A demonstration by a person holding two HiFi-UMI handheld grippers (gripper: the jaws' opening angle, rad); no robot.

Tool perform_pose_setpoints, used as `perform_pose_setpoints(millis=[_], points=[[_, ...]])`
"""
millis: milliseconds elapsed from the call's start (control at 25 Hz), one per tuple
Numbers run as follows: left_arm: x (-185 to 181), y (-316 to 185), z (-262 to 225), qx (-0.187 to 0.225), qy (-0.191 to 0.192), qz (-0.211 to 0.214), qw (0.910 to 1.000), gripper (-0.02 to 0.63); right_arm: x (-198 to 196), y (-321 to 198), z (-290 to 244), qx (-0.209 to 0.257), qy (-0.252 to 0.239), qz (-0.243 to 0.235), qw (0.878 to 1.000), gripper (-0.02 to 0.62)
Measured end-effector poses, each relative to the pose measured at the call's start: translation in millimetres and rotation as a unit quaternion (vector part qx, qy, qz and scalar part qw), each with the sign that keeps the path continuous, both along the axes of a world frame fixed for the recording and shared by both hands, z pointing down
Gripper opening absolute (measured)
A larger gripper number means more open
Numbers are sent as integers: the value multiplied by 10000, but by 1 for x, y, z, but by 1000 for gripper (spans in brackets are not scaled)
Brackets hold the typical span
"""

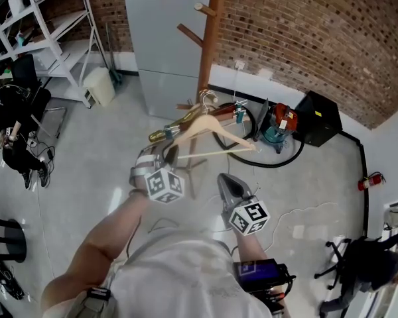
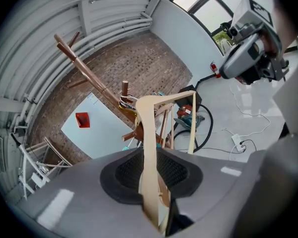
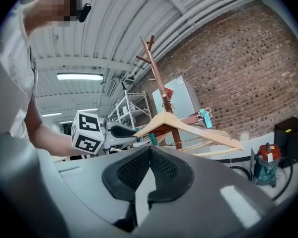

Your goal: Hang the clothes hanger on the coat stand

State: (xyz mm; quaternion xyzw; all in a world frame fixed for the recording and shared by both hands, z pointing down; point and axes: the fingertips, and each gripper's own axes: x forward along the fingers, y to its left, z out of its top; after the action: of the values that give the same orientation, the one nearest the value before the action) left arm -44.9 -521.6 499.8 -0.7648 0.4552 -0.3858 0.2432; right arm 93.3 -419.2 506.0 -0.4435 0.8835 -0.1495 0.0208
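A: Your left gripper (image 1: 170, 154) has its jaws pinching the pale wooden hanger (image 1: 229, 134) right at the tip of one arm. The rest of it sticks out ahead of the jaws.

B: That's the weak point. With the grip so far from the middle, the whole frame hangs off one end. If you tilt your wrist fast, I'd expect it to pivot between the jaws or slide out.

A: Your right gripper (image 1: 227, 183) has its jaws pressed together on nothing. It sits just beside the left one and below the hanger's bar, so it gives no support.

B: The metal hook (image 1: 207, 100) is at the far end from your left jaws, close to the pole of the coat stand (image 1: 211, 45). From the head view I can't tell whether it touches the pole.

A: Watch what's next to the hook. A darker hanger (image 3: 191, 120) with a teal clip (image 3: 205, 117) sits on the stand, just behind yours as seen from the right jaws.

B: So the likely snag is the hook catching that one instead of a peg. Pulling back could then drag both off.

A: The free peg (image 1: 189, 34) is well beyond the jaws and higher up the pole. You'd be reaching with a long lever, so a small wobble at the jaws becomes a big swing at the hook.

B: And if you let go before the hook is properly over the peg, the hanger drops to the floor.
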Motion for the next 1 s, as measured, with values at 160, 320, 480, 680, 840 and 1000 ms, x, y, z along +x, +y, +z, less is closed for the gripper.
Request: perform_pose_setpoints(millis=[160, 320, 480, 680, 840, 1000], points=[[-2, -6, 5, 165, -108, -167, 9997, 81, 10, -4, 0, -12, 27, -108, 9999, 14], [-5, -11, 6, 286, -32, -240, 9993, 87, 14, -7, -2, -13, 40, -205, 9998, 14], [-9, -13, 6, 254, 47, -323, 9991, 91, 17, -8, -3, -32, 33, -281, 9996, 14], [-18, -3, 2, 191, 191, -396, 9988, 100, 20, -7, -4, -18, -25, -289, 9996, 14], [-19, 20, -5, -4, 802, -477, 9956, 98, 19, -4, -6, -17, -23, -296, 9996, 14], [-1, 47, 0, -426, 1655, -209, 9851, 77, 27, -6, -5, -20, -20, -237, 9997, 14]])
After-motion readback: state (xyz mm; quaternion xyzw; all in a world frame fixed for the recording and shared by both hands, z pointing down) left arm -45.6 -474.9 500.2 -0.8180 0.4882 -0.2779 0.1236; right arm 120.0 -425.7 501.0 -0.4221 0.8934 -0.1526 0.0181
